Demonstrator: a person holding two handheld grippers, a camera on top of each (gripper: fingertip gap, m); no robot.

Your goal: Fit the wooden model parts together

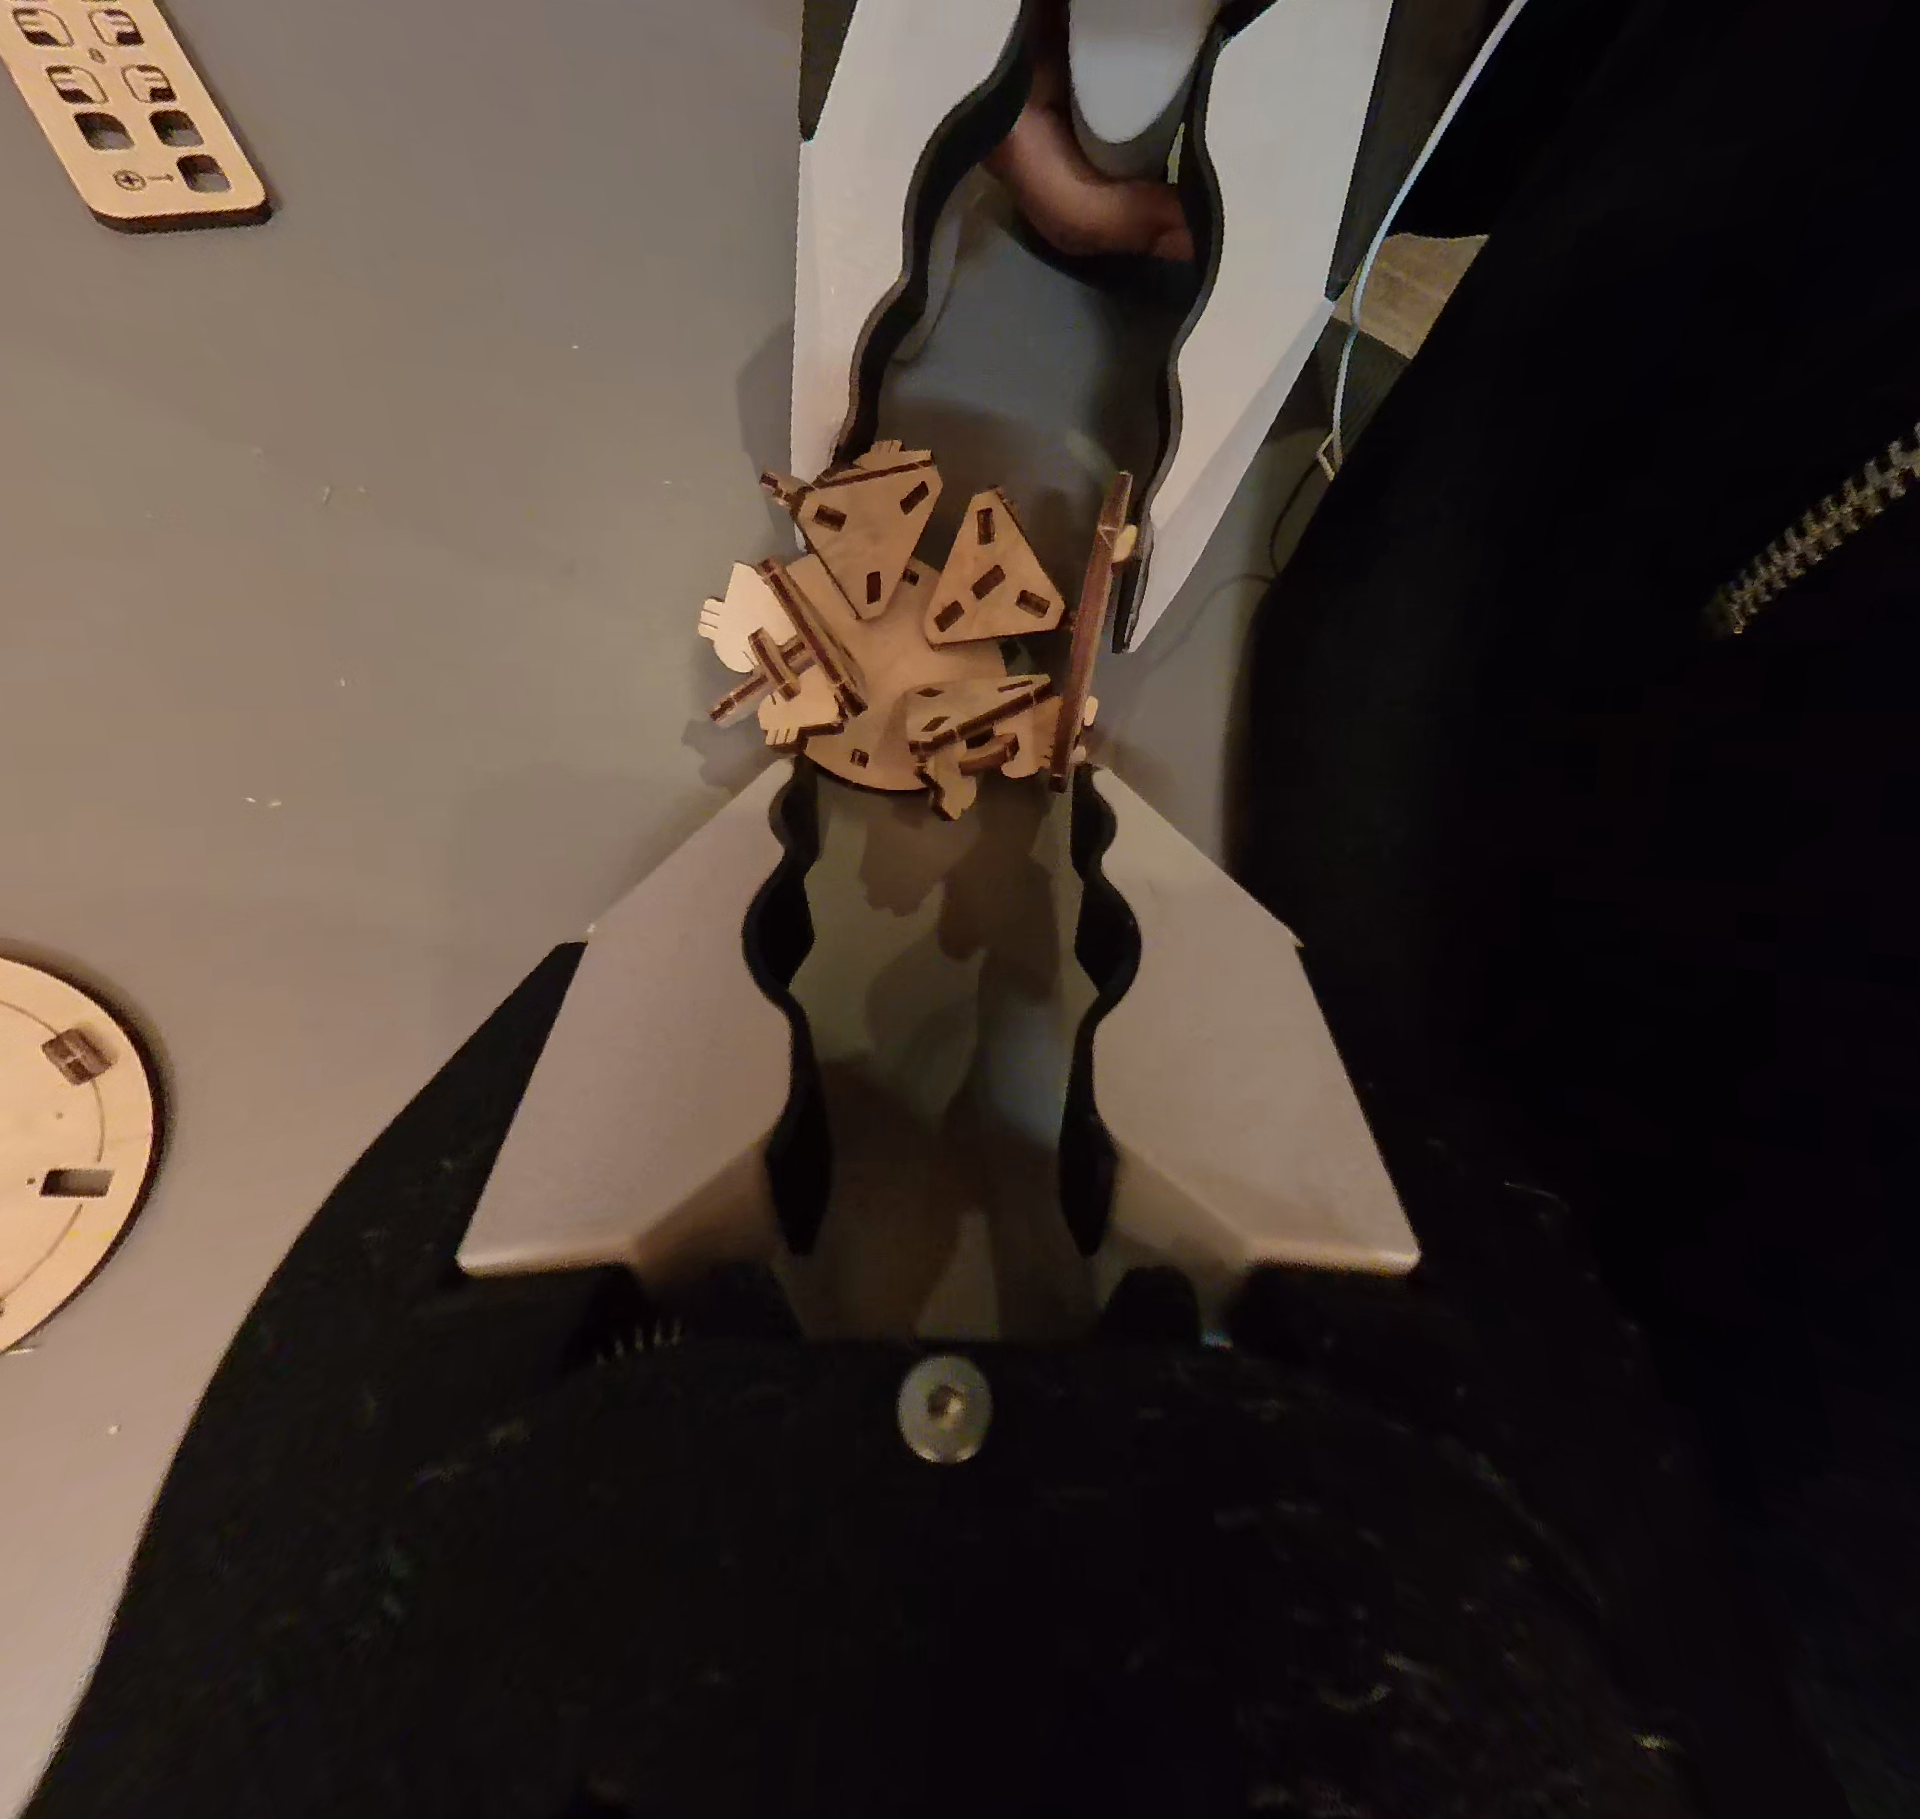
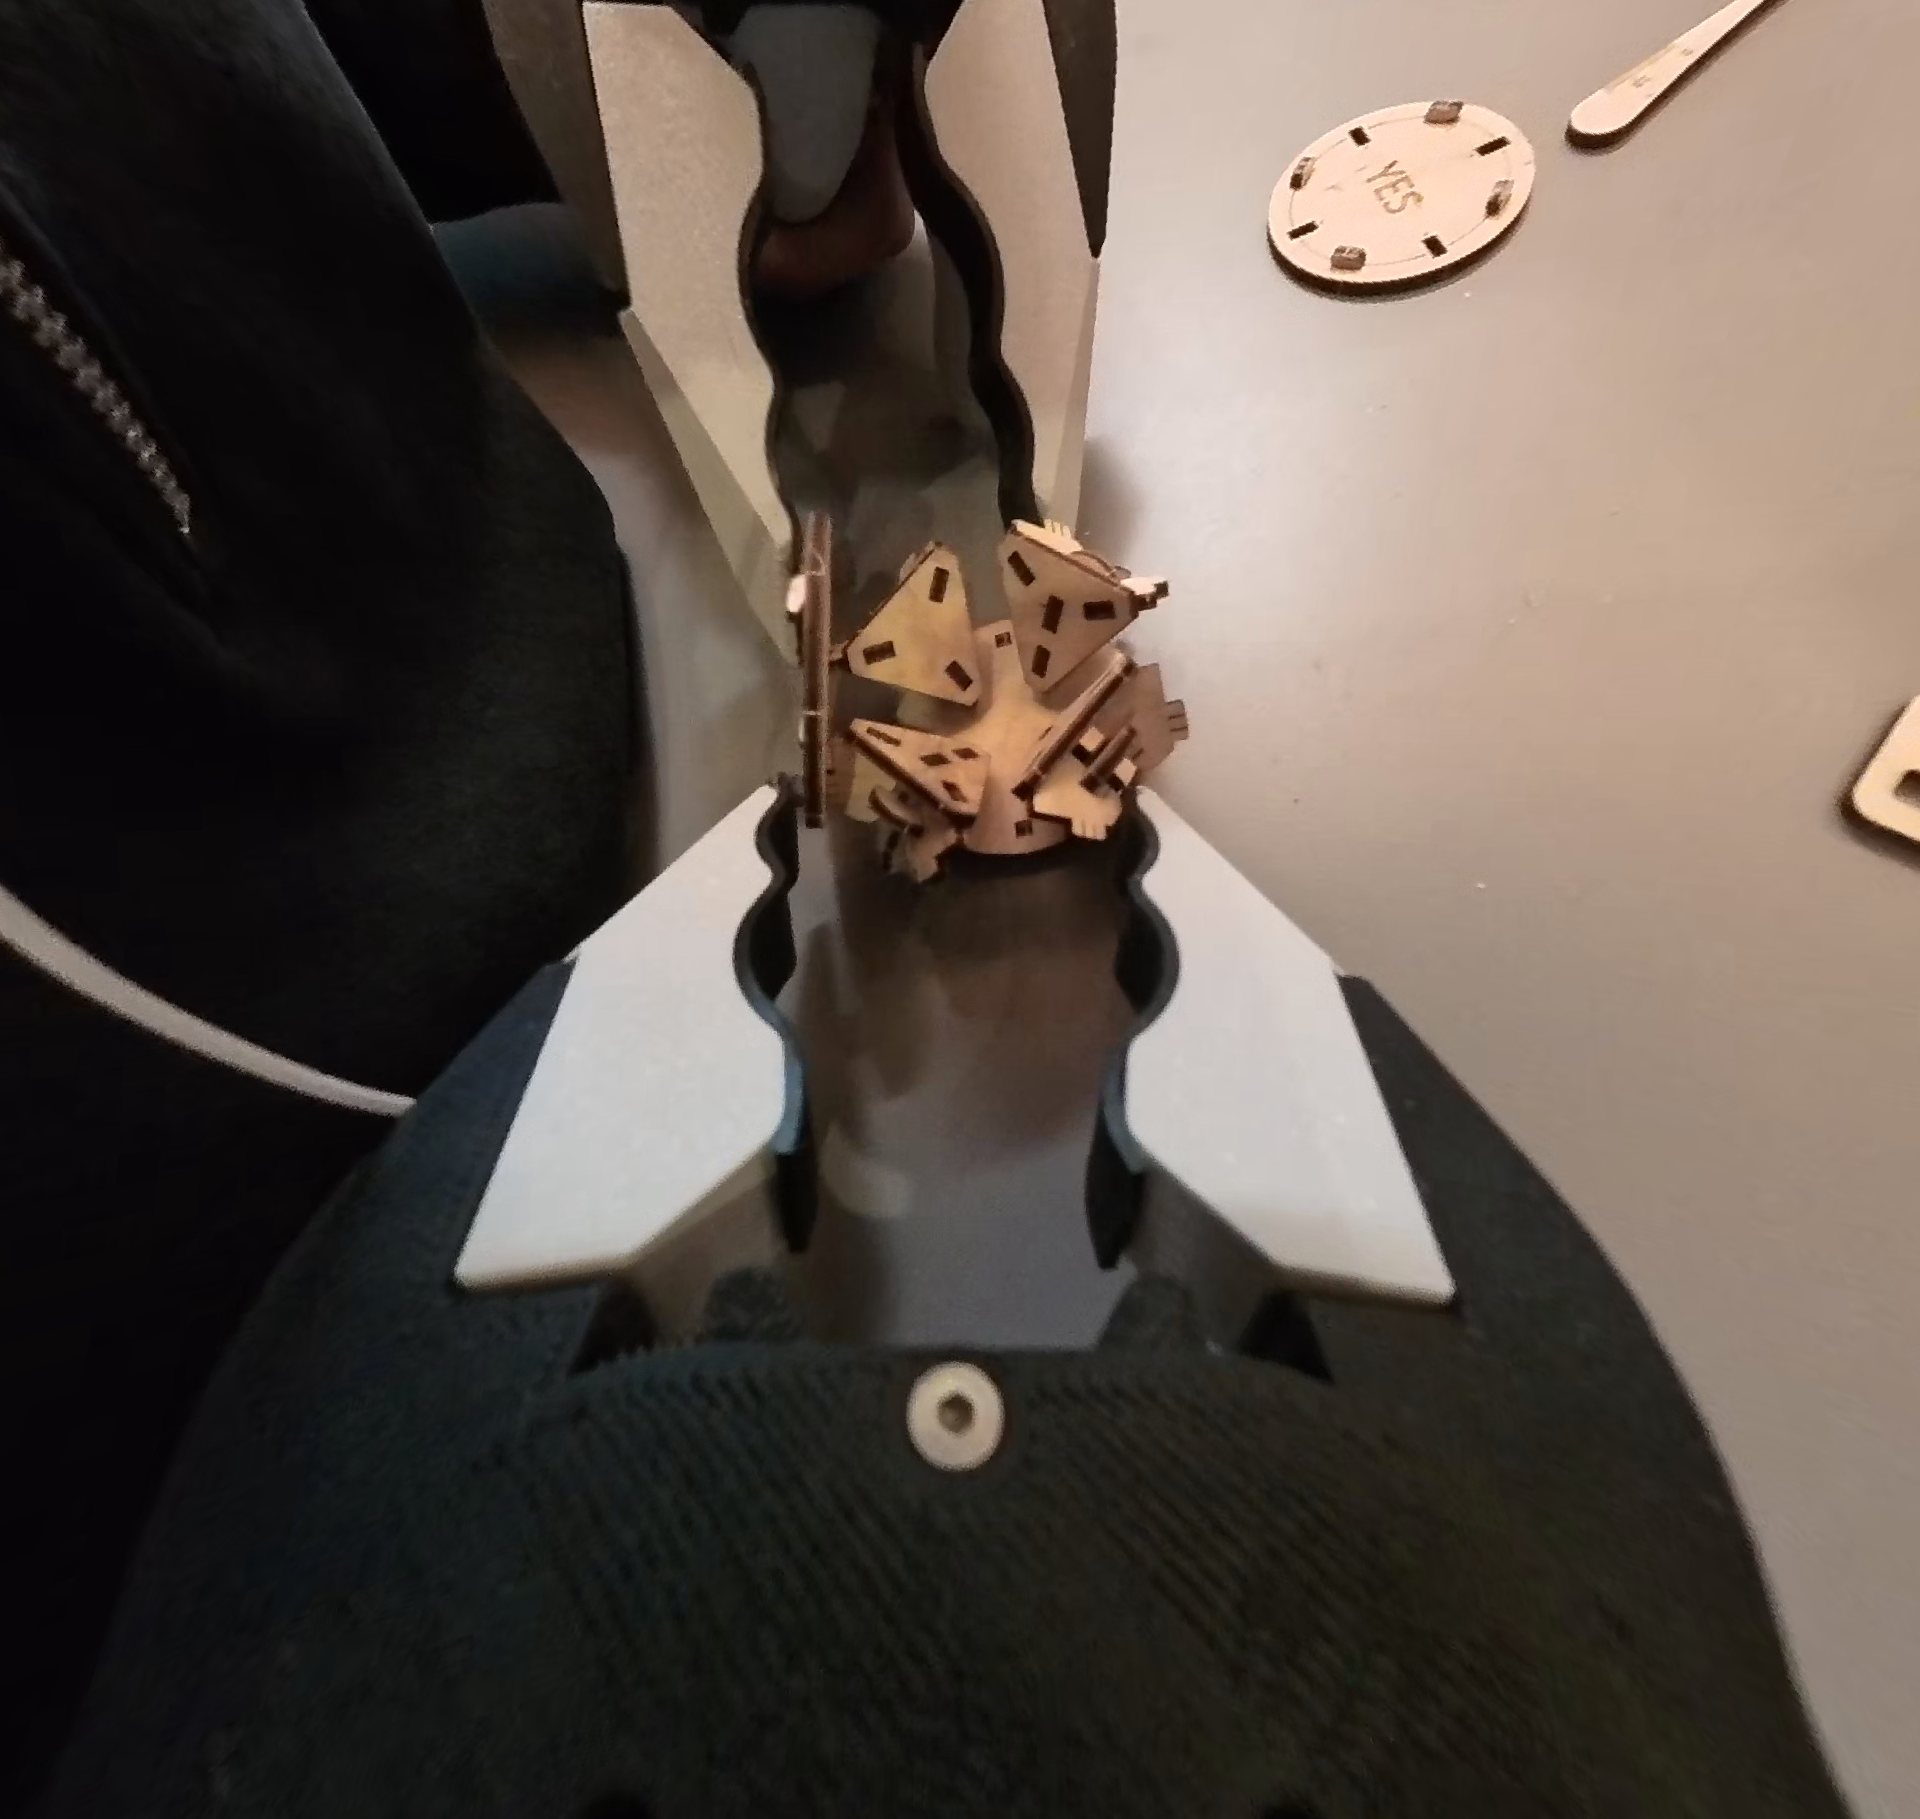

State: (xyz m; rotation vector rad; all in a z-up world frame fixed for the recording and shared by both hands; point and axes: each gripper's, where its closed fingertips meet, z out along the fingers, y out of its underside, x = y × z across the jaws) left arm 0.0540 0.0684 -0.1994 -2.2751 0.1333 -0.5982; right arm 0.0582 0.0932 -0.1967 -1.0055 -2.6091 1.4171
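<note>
Wooden assembly (image 1: 914, 637) gripped between both facing tongs' tips, over grey table (image 1: 416, 522)

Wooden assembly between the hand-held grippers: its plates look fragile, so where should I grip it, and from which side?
Grip the round base disc across its rim, coming in level from the side. The triangular plates tilt at different angles on thin slotted stands, so they likely offer no parallel faces.
</note>
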